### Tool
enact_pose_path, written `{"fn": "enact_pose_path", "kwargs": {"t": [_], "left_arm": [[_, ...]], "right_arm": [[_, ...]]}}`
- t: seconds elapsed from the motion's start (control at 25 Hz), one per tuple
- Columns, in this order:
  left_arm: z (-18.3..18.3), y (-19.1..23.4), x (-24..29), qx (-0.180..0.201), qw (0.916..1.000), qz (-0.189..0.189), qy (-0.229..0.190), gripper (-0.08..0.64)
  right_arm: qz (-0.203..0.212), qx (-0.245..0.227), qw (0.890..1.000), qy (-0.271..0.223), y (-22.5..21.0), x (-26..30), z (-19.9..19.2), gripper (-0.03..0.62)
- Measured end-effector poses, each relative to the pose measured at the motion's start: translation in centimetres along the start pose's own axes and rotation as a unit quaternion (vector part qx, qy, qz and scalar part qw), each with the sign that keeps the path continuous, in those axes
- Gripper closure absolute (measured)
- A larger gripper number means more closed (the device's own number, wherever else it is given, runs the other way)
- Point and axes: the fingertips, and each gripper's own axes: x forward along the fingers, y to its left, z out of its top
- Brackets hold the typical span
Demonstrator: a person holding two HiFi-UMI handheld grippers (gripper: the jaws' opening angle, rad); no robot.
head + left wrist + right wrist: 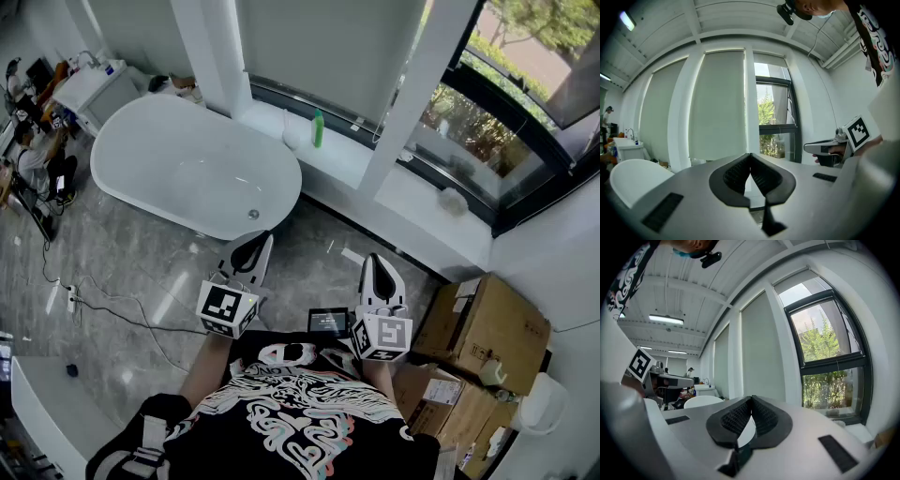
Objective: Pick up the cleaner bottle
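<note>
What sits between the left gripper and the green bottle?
Head view: only the bathtub's end lies between the left gripper and the cleaner bottle on the sill.

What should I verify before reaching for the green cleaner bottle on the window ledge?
1. Bottle located: the cleaner bottle stands upright on the window ledge: ok.
2. Left gripper ready to grasp: jaws shut, nothing between them: not ok, open first.
3. Right gripper ready to grasp: jaws shut, nothing between them: not ok.
4. Within reach: both grippers sit well short of the ledge: not ok.
5. Clearance from the white object beside the bottle: cannot tell.
</note>
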Motion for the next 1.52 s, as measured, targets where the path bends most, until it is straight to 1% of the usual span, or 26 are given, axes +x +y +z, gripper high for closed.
{"fn": "enact_pose_path", "kwargs": {"t": [0.4, 0.64, 0.8, 0.96, 1.08, 1.24, 1.36, 1.52], "left_arm": [[-0.4, 0.6, -0.2, -0.002, 1.0000, 0.003, 0.001, 0.543], [-0.1, 0.8, -0.2, 0.001, 1.0000, 0.006, 0.003, 0.543], [-0.2, 1.5, -0.1, 0.003, 0.9998, 0.019, 0.008, 0.543], [-0.1, 1.4, 0.6, 0.003, 0.9998, 0.019, 0.007, 0.545], [-0.3, 1.6, 2.1, 0.013, 0.9997, 0.021, 0.004, 0.545], [0.4, 2.6, 4.9, 0.018, 0.9996, 0.022, -0.006, 0.545], [0.7, 3.5, 7.4, 0.022, 0.9995, 0.019, -0.010, 0.545], [0.3, 4.6, 10.5, 0.015, 0.9996, 0.023, -0.008, 0.543]], "right_arm": [[0.000, -0.002, 1.000, 0.003, 0.4, 0.3, -0.1, 0.565], [-0.001, 0.007, 1.000, -0.005, 0.4, 0.2, 0.1, 0.565], [0.002, 0.003, 1.000, 0.001, 0.4, -0.1, 0.0, 0.565], [0.001, 0.001, 1.000, 0.009, -0.2, -0.3, -0.5, 0.565], [-0.006, 0.001, 1.000, 0.014, -1.2, 0.6, -0.9, 0.565], [-0.014, -0.015, 1.000, 0.016, -2.1, 3.0, -0.4, 0.565], [-0.009, -0.028, 1.000, 0.007, -2.5, 5.4, 0.3, 0.565], [0.001, -0.042, 0.999, 0.000, -3.3, 8.9, 1.1, 0.565]]}}
